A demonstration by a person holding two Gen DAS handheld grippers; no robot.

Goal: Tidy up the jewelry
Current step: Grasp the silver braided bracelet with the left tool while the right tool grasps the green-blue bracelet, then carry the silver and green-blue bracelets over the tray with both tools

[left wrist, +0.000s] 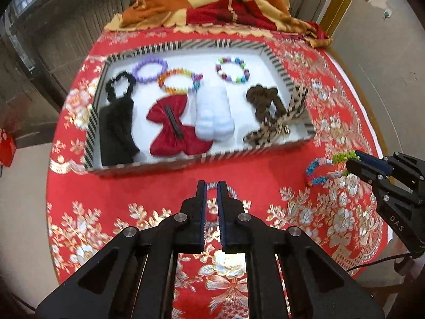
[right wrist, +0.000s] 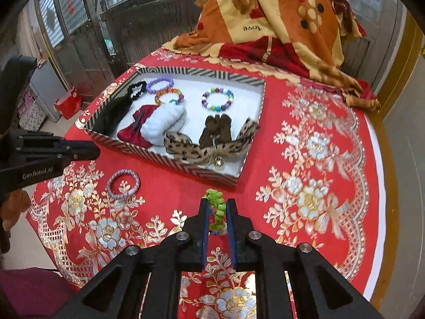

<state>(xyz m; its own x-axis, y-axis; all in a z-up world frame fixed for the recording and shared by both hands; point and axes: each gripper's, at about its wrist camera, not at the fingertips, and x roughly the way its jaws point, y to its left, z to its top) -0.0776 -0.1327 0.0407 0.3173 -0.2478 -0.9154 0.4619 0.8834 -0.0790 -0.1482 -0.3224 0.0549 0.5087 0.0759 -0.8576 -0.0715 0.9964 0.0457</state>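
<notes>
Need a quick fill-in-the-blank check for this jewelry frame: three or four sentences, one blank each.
1. The right gripper is shut on the ___ section of a woven bracelet.
2. The lilac bracelet lies on the tablecloth; the number of grippers touching it is ___.
3. Inside the box, the bow carrying a dark clip is ___.
4. The box's walls are patterned with ___.

Missing words: green; none; red; stripes

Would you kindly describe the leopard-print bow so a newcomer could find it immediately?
Start at the striped-walled tray on the red floral tablecloth. In its near right corner, beside the brown scrunchie, lies the leopard-print bow, the only spotted item, with a small gold bell.
</notes>
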